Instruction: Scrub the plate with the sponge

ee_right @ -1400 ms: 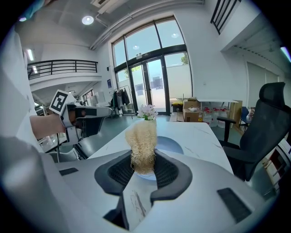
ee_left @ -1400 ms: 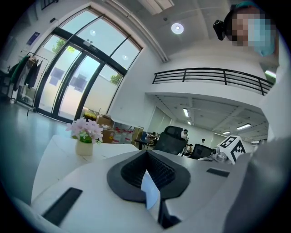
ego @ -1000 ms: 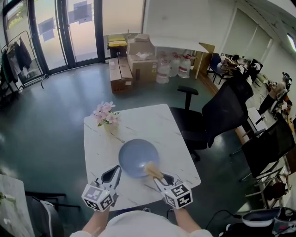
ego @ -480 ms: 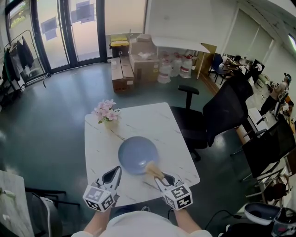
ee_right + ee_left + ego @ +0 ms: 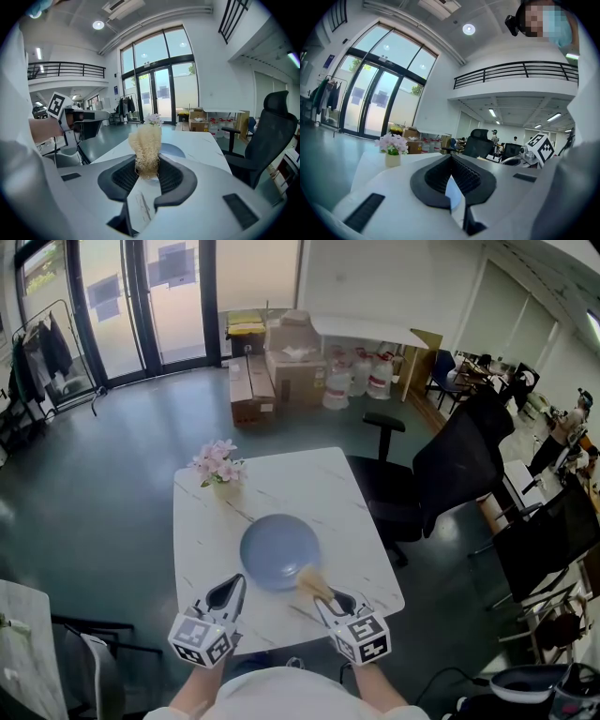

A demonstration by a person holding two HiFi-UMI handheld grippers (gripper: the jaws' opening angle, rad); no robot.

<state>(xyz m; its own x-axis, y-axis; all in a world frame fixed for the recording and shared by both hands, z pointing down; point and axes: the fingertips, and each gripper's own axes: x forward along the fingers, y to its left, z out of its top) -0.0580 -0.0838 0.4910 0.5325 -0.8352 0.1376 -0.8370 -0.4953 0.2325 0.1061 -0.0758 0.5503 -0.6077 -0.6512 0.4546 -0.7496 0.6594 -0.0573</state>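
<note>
Head view: nothing has shifted over the last second. The plate (image 5: 278, 552) sits mid-worktop (image 5: 300, 484), with the sponge (image 5: 310, 579) at its near right rim, in the right claw (image 5: 330, 599). The left claw (image 5: 228, 592) hovers near left.

Left gripper view: its jaws are pressed together, empty.

Right gripper view: the jaws clamp the sponge, with the plate just beyond. Scrubbing looks paused or not yet begun.

Daylight from the tall glass doors (image 5: 141, 296) at the far left spreads a pale sheen over the dark green floor (image 5: 94, 484). Round ceiling lamps (image 5: 468, 29) glare overhead, leaving the white marble desk (image 5: 291, 479) bright with only faint shadows. Both gripper views bulge fisheye-fashion and go black at the corners, and the left tool (image 5: 451, 158) has its near white body out of focus.
</note>
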